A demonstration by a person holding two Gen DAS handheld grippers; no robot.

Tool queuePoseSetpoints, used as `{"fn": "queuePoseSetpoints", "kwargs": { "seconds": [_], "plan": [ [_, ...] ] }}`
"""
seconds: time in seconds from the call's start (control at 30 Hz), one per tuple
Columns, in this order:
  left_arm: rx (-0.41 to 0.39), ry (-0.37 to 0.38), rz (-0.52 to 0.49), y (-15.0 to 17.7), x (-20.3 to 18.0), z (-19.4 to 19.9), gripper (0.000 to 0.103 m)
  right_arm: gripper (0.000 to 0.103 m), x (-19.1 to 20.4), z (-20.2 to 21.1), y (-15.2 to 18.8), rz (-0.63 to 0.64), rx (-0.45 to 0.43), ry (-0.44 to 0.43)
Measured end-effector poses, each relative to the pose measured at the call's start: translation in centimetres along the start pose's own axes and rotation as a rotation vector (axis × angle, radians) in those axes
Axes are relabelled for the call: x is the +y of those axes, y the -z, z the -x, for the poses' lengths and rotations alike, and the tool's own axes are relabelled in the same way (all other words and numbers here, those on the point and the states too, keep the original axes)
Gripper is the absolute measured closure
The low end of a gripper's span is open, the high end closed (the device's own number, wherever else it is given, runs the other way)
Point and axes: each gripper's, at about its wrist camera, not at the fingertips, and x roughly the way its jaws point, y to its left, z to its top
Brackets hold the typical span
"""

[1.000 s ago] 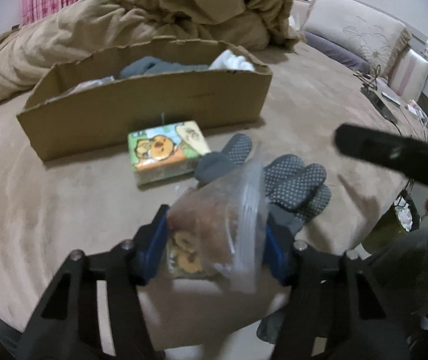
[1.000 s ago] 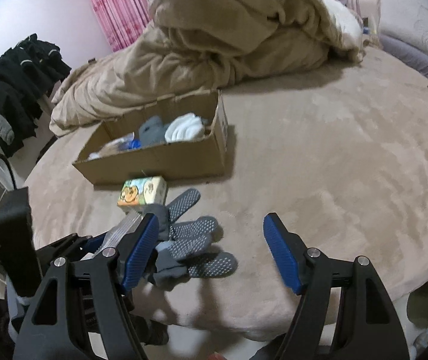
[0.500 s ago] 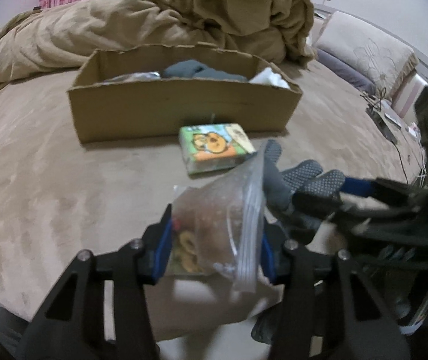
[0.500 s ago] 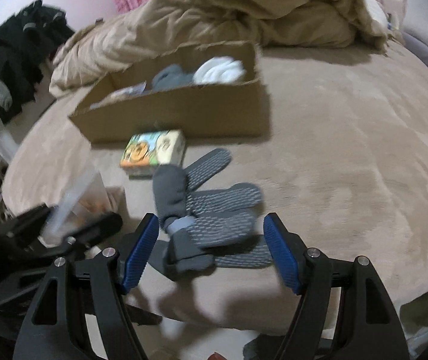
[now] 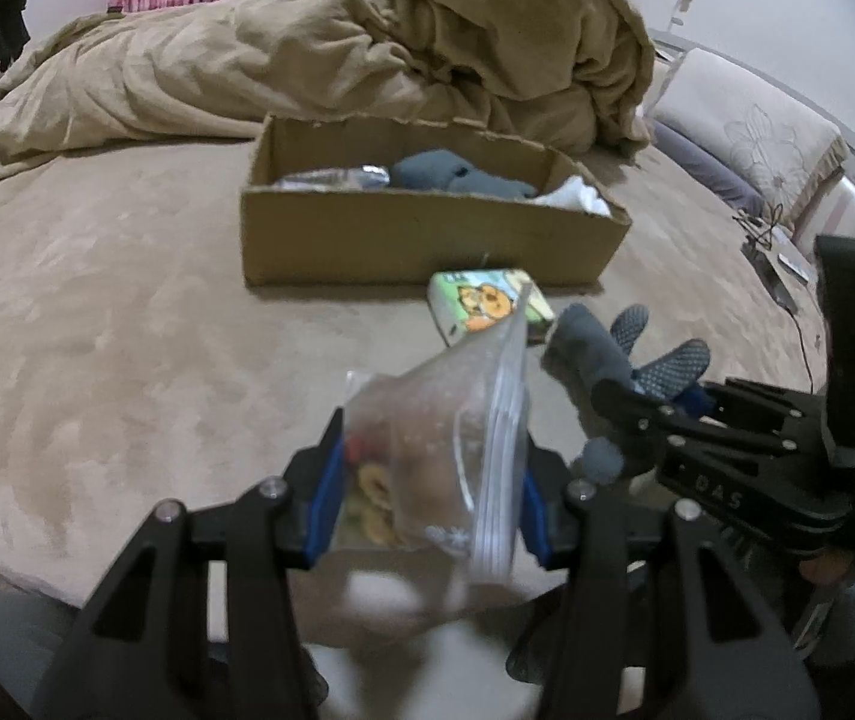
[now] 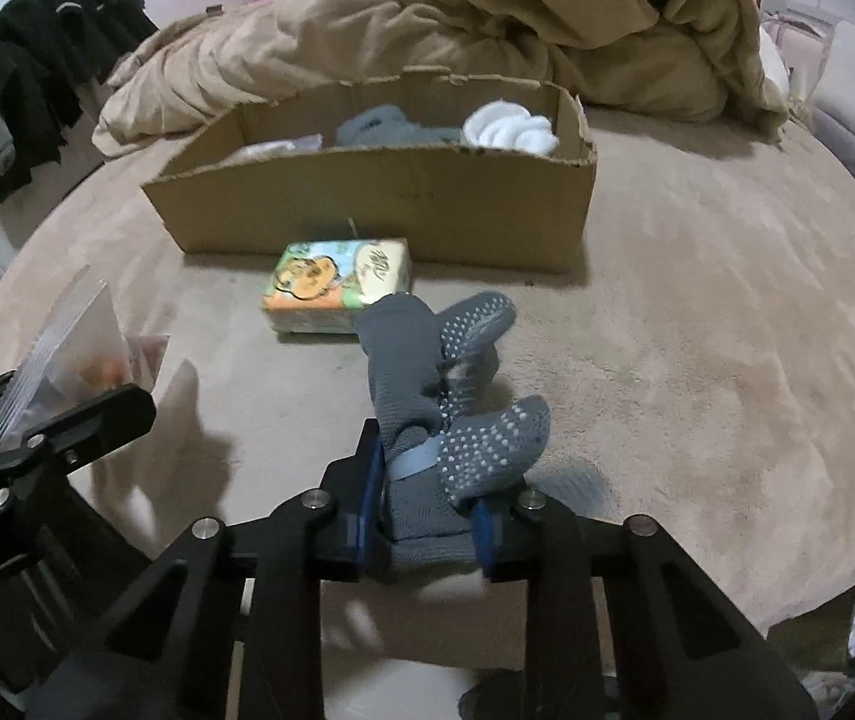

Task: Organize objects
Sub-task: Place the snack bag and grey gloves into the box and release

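We see the left gripper (image 5: 430, 495) clamped on a clear zip bag (image 5: 445, 438) of snacks, blue pads pressing both sides, bag sticking up toward 12 o'clock with its zip strip on the right. The left gripper points level across the bed (image 5: 97, 330) toward the cardboard box (image 5: 415, 240) at 12 o'clock. The right gripper (image 6: 424, 516) is closed narrow on a bundle of grey socks (image 6: 427, 384) with white grip dots; the socks fan out up and forward from the pads, and whether their far ends touch the bed we cannot tell. In the left view the right gripper (image 5: 691, 402) sits at 3 o'clock, angled in toward the middle. A tissue pack (image 6: 340, 288) with a cartoon print lies on the bed between the socks and the box, just in front of the box wall. Inside the box are grey cloth (image 6: 391, 126) and a white bundle (image 6: 508, 129). A rumpled tan duvet (image 6: 487, 24) is piled behind it at 12 o'clock.
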Motion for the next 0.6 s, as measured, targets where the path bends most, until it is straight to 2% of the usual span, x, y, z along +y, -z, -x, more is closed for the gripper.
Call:
{"fn": "queuePoseSetpoints", "kwargs": {
  "seconds": [0.47,0.6],
  "plan": [
    [-0.037,0.004,-0.003,-3.0,-0.8,4.5,0.054,0.077,1.0,7.1,-2.8,-0.023,-0.115,-0.069],
    [-0.071,0.013,-0.012,-4.1,-1.3,6.5,0.054,0.077,1.1,8.9,-3.8,-0.048,-0.156,-0.093]
  ]
}}
